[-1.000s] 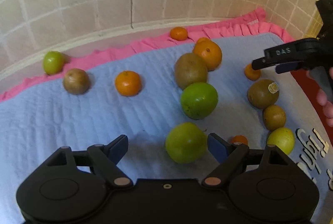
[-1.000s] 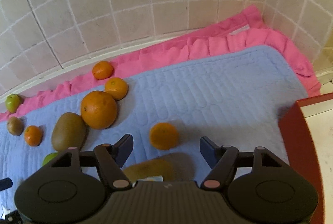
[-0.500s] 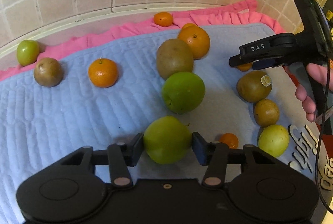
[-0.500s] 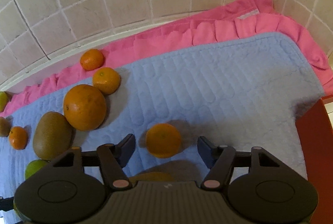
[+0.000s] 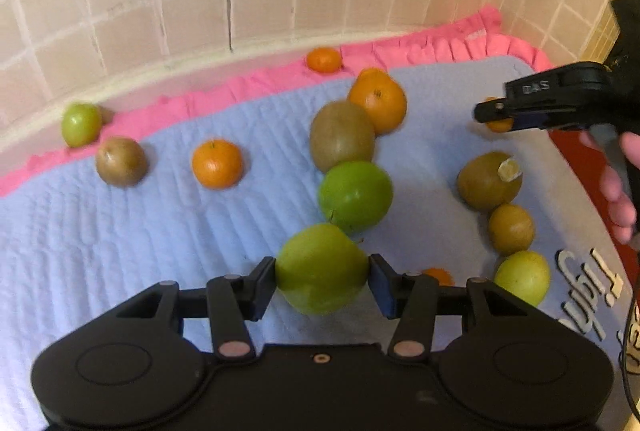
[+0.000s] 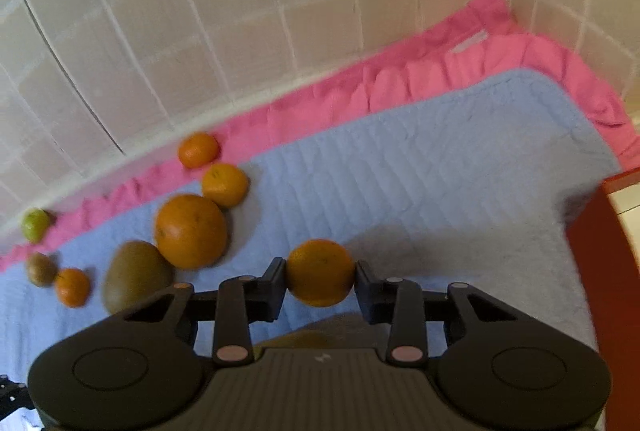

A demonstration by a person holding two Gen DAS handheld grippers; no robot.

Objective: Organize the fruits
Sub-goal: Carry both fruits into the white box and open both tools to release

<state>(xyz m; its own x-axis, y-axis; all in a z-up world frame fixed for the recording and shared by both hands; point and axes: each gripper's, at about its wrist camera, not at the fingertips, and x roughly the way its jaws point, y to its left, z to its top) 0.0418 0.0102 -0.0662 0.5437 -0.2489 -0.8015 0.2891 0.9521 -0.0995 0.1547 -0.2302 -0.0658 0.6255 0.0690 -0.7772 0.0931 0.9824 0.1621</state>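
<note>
Left gripper [image 5: 322, 281]: clamped on a green apple [image 5: 320, 267], having just closed on it; apple sits between the pads, low over the blue mat [image 5: 120, 243].
Right gripper [image 6: 320, 281]: jaws have just been closing, now pressed on a small orange [image 6: 320, 271].
Progress: early, by my judgement; both fruits gripped, neither placed yet.
Left to sort: ahead of the left gripper, a second green apple [image 5: 355, 195], a kiwi [image 5: 342, 135], a large orange [image 5: 378, 103]; others scattered to either side.
Pose: both grippers angled steeply down toward the mat; a hand [image 5: 620, 191] holds the right one.
</note>
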